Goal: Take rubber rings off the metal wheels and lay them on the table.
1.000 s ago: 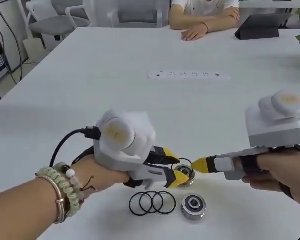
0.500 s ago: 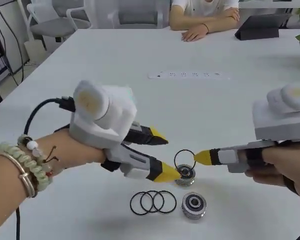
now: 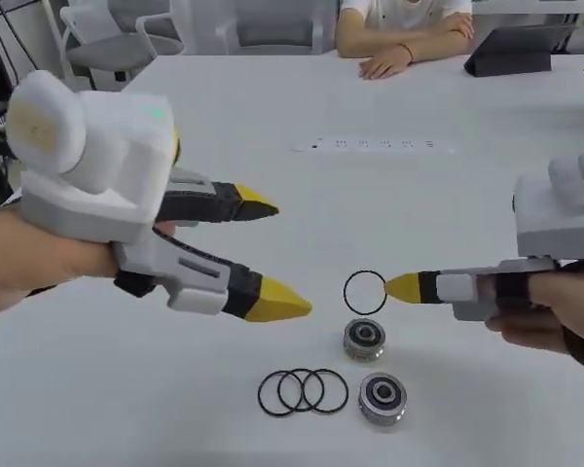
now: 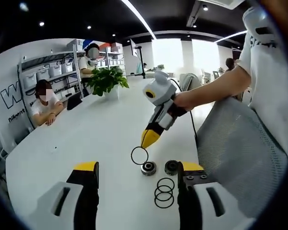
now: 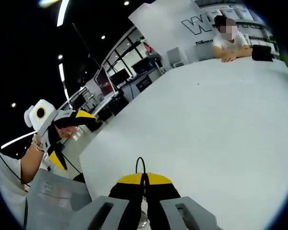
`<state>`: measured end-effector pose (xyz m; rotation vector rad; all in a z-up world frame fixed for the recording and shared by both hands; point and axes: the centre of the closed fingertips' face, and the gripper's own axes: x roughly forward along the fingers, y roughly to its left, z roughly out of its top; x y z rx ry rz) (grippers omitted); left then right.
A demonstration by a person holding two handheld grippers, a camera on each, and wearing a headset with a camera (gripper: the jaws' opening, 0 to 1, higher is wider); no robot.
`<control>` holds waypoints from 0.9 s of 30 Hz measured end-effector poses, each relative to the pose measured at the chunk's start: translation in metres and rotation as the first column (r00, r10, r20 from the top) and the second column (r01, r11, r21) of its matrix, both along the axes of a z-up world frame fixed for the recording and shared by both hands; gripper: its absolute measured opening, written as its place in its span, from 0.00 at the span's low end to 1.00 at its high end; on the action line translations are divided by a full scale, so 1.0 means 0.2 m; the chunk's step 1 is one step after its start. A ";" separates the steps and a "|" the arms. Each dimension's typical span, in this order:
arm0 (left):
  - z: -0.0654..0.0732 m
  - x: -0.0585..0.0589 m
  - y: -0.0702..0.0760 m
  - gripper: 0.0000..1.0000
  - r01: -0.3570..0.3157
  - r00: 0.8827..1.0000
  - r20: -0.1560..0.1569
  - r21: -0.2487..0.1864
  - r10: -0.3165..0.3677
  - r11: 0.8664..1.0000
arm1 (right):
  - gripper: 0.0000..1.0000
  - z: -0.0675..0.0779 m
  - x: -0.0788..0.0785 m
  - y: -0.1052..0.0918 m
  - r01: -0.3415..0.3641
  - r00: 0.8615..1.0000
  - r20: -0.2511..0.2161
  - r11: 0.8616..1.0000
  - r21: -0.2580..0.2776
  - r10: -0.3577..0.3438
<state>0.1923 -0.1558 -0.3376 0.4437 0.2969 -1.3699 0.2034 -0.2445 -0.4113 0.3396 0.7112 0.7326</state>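
My right gripper (image 3: 401,288) is shut on a thin black rubber ring (image 3: 365,292), which hangs just above the table. In the right gripper view the ring (image 5: 140,165) stands edge-on between the shut yellow tips (image 5: 143,179). Below it, two metal wheels (image 3: 365,338) (image 3: 382,397) rest on the white table (image 3: 273,126). Three loose rings (image 3: 302,391) lie overlapping to their left. My left gripper (image 3: 271,255) hovers open, up and left of the wheels, with nothing in it. The left gripper view shows its jaws (image 4: 139,167) wide apart, facing the held ring (image 4: 139,155) and the wheels (image 4: 148,168).
A white power strip (image 3: 370,146) lies mid-table. At the far end a person sits with hands on the table (image 3: 399,44), beside a dark tablet stand (image 3: 511,53). A potted plant (image 4: 105,79) stands on the table. Chairs line the far left.
My left gripper has let go of the nearer-middle wheel and risen up and to the left, open. The right gripper has pulled the ring off that wheel.
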 end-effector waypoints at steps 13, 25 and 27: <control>-0.01 -0.12 0.18 0.71 -0.059 0.998 0.024 -0.006 0.059 0.998 | 0.00 0.06 0.00 0.04 -0.013 1.000 0.023 0.999 0.034 0.012; -0.03 -0.19 0.35 0.79 -0.162 0.987 -0.010 -0.055 0.162 0.985 | 0.00 0.11 -0.03 0.12 -0.054 0.998 0.046 0.997 0.048 0.051; -0.04 -0.19 0.38 0.82 -0.185 0.983 -0.025 -0.064 0.184 0.981 | 0.00 0.12 -0.03 0.14 -0.063 0.997 0.049 0.997 0.047 0.060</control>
